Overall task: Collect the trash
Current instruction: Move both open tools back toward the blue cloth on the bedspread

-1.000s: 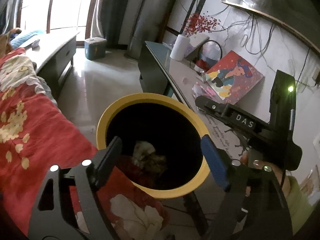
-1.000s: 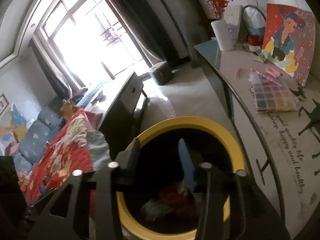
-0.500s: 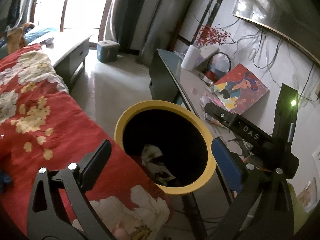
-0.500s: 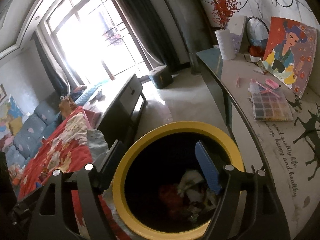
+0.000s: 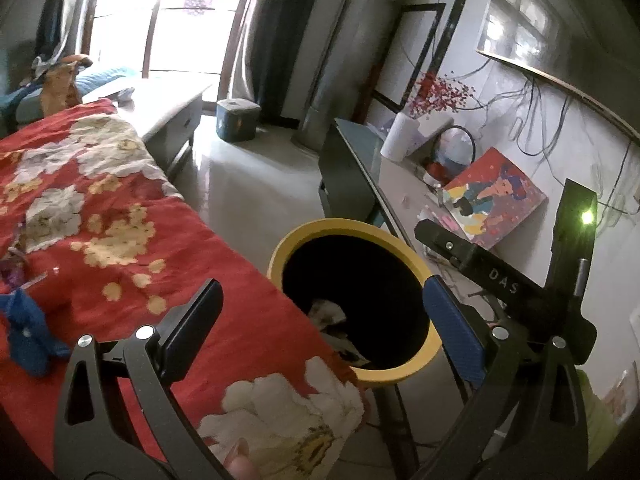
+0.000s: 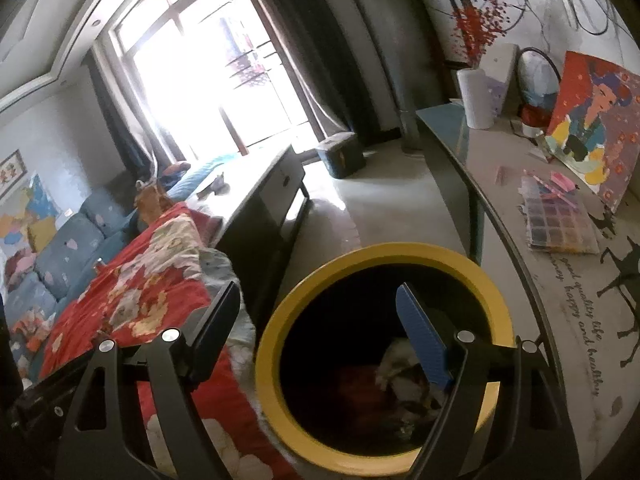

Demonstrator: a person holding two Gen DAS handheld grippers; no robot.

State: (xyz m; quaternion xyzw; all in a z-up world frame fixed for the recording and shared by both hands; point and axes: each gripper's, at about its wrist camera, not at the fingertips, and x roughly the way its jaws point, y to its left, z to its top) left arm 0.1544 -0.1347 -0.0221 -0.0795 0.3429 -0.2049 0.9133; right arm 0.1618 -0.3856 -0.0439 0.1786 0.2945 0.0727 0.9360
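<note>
A bin with a yellow rim [image 5: 340, 226] and a black inside stands between the bed and the desk. Crumpled white paper [image 5: 328, 312] lies in it. In the right wrist view the same rim [image 6: 380, 250] rings white paper [image 6: 400, 364] and something red [image 6: 360, 384]. My left gripper [image 5: 324, 320] hangs open wide above the bin's near edge and the blanket, holding nothing. My right gripper [image 6: 320, 320] is over the bin's mouth, its jaws opening with nothing between them. Its black body shows at the right of the left wrist view.
A red floral blanket [image 5: 120, 240] covers the bed on the left, with a blue cloth thing [image 5: 28, 344] on it. The desk [image 6: 560, 280] on the right carries a painting [image 6: 592, 120], a bead box [image 6: 560, 224] and a paper roll [image 6: 476, 100]. Beyond lie bare floor [image 5: 248, 188] and a low cabinet [image 6: 264, 200].
Both grippers' jaws have widened. Both have drawn back and up from the bin, so it looks smaller and farther, and more of the blanket shows on the left.
</note>
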